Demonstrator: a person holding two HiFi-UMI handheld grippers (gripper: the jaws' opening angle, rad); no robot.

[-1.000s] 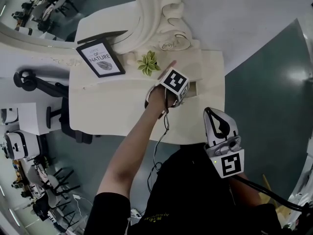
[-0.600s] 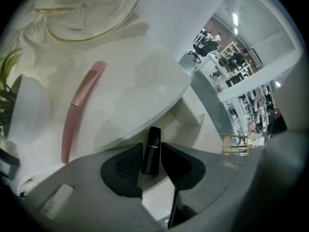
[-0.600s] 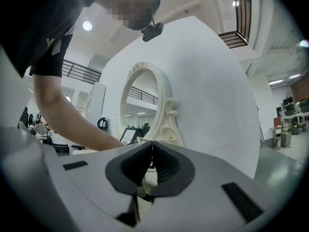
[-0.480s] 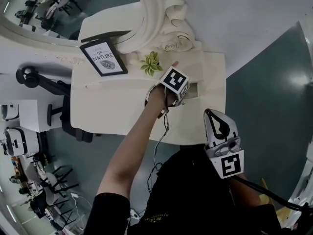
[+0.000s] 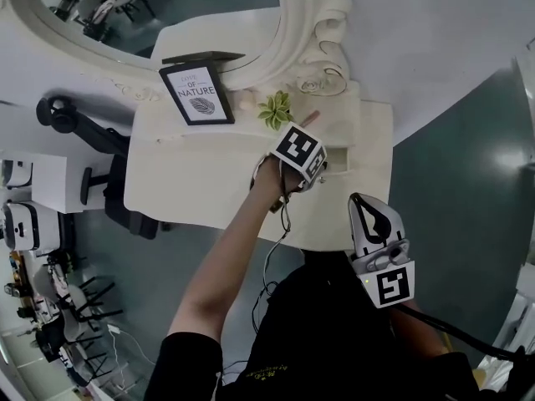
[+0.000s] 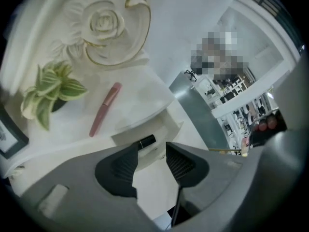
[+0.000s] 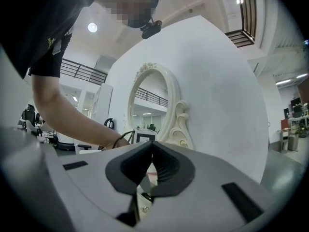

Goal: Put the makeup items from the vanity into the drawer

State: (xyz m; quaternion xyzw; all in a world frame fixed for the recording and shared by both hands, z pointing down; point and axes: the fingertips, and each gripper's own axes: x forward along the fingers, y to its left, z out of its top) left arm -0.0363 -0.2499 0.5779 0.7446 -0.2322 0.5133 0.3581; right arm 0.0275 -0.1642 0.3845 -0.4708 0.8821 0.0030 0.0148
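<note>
Dark tube lies in the open drawer, just beyond the tip of the left gripper's left jaw and not touching it. Pink tube is up on the vanity top, lying flat and angled, just beside the small potted plant and below the carved rose scroll of the mirror frame. The drawer sits under the right end of the top, pulled out toward the person. Left gripper hangs over the drawer with its jaws part-way apart and opening; nothing sits in the gap between the pads, only the white drawer and vanity surface behind. Its marker cube hides the jaws in the head view, and the person's bare left forearm reaches across the vanity front to it. Right gripper is held low near the person's torso, off the front edge of the vanity and well apart from the drawer; its jaws are closed tip to tip with nothing held. Framed print reading "of NATURE" leans against the oval mirror, left of the plant. Dark office chair stands off the vanity's left end.
</note>
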